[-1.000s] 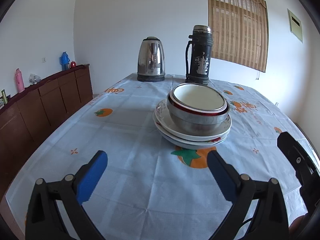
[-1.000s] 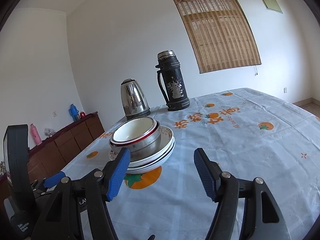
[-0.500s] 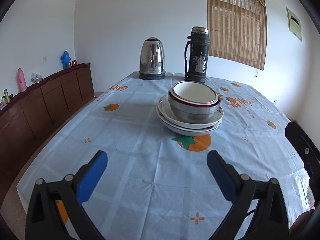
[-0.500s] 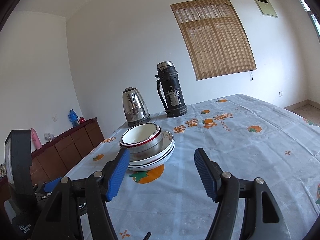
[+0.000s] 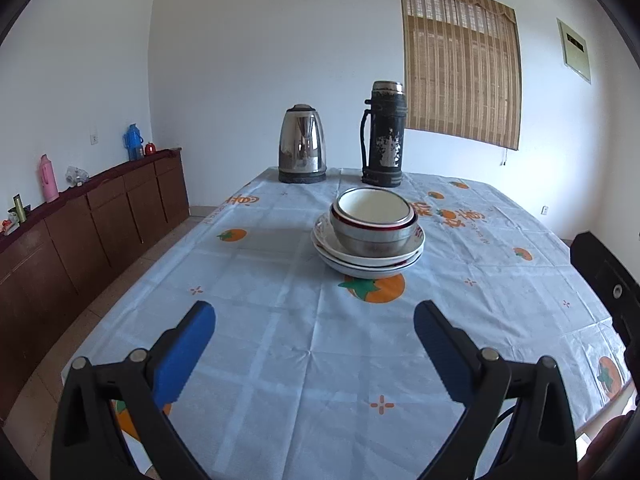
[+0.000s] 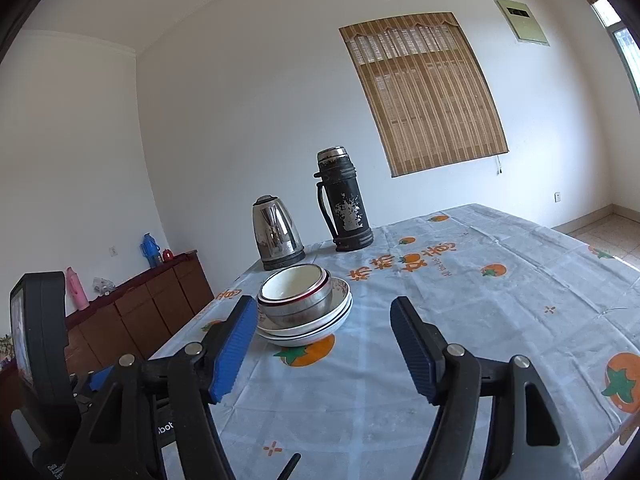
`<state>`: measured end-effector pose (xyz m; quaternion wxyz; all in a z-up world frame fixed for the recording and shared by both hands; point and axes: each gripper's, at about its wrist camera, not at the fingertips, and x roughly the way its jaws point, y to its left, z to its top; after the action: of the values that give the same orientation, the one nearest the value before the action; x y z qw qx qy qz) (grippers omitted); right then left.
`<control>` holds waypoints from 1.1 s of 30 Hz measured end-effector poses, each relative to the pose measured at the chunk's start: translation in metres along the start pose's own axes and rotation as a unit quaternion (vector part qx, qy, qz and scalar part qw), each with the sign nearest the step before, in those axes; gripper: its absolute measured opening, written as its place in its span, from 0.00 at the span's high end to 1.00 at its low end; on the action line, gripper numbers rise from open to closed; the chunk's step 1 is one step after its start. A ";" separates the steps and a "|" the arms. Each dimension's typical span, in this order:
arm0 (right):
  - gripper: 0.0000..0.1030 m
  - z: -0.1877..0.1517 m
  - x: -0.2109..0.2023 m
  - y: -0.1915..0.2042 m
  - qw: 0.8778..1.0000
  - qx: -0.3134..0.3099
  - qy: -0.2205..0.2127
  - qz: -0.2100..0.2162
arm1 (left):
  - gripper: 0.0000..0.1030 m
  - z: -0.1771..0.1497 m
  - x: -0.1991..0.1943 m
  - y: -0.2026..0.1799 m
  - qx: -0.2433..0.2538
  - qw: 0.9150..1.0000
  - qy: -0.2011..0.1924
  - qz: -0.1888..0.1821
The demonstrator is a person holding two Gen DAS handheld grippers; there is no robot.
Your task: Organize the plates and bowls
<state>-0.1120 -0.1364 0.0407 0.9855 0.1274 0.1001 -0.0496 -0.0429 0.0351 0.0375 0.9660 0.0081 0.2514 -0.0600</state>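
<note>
Both cameras sit above the near edge of the table (image 5: 280, 360) and look along it toward the far edge and the white wall. The left wrist view tilts down more steeply. The right wrist view looks flatter, probably from further right. Both take in the stacked dishes (image 5: 368, 236) (image 6: 304, 304), kettle (image 5: 302, 144) (image 6: 276, 238), flask (image 5: 384, 134) (image 6: 344, 200) and blind (image 5: 460, 64) (image 6: 424, 92).
</note>
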 end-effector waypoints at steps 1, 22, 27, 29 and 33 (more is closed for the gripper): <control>0.26 0.002 -0.005 0.002 1.000 -0.002 -0.004 0.000 | 0.00 0.001 -0.005 0.000 0.000 1.000 -0.006 -0.003; 0.15 0.048 -0.047 0.023 0.999 -0.015 -0.038 -0.019 | 0.00 0.047 -0.040 0.003 -0.001 0.999 -0.033 0.003; 0.15 0.052 -0.042 0.025 0.999 -0.011 -0.041 -0.014 | 0.00 0.051 -0.040 -0.001 0.008 0.999 -0.037 0.011; 0.15 0.053 -0.043 0.025 0.999 -0.009 -0.044 -0.014 | 0.00 0.051 -0.039 -0.001 0.005 0.999 -0.037 0.007; 0.15 0.052 -0.046 0.026 0.999 -0.007 -0.049 -0.015 | 0.00 0.049 -0.034 0.001 0.000 1.000 -0.030 0.006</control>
<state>-0.1438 -0.1213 0.1062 0.9894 0.1160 0.0535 -0.0696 -0.0488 0.0373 0.0973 0.9735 0.0074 0.2221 -0.0547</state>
